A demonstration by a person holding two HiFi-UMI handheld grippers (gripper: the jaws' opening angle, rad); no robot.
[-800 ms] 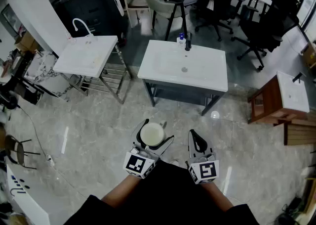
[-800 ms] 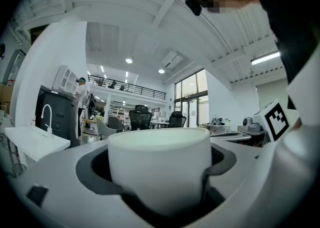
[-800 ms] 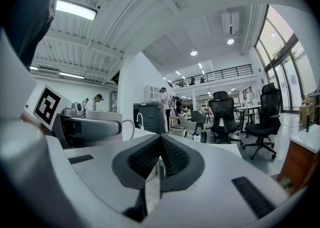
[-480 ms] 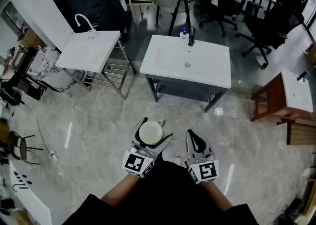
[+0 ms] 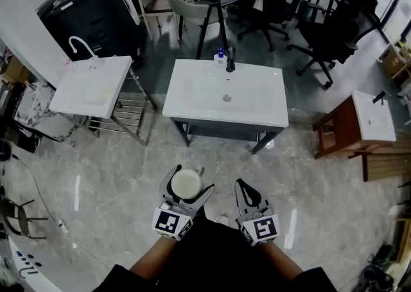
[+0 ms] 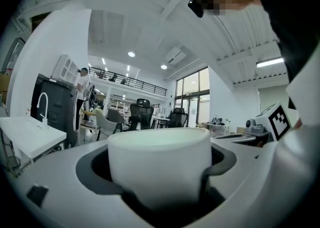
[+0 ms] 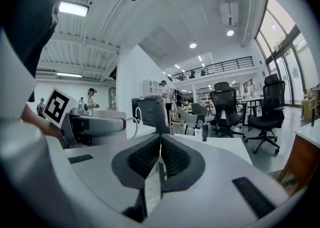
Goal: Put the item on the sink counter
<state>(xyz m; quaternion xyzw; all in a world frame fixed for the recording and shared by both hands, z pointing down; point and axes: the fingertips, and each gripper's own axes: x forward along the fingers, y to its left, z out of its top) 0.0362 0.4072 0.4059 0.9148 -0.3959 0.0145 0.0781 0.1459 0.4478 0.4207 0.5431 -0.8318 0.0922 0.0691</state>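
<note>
Both bare forearms, left (image 5: 149, 260) and right (image 5: 287, 262), reach forward side by side from the bottom of the head view, each hand carrying its gripper roughly level and close to the other. The left gripper (image 5: 190, 179) has its fingers (image 6: 60, 187) spread wide and closed round a white cup (image 5: 184, 183), which sits upright between them. The right gripper (image 5: 246, 186) tips slightly downward, its fingers (image 7: 142, 159) drawn together and, as far as the narrow slit between them shows, holding nothing.
</note>
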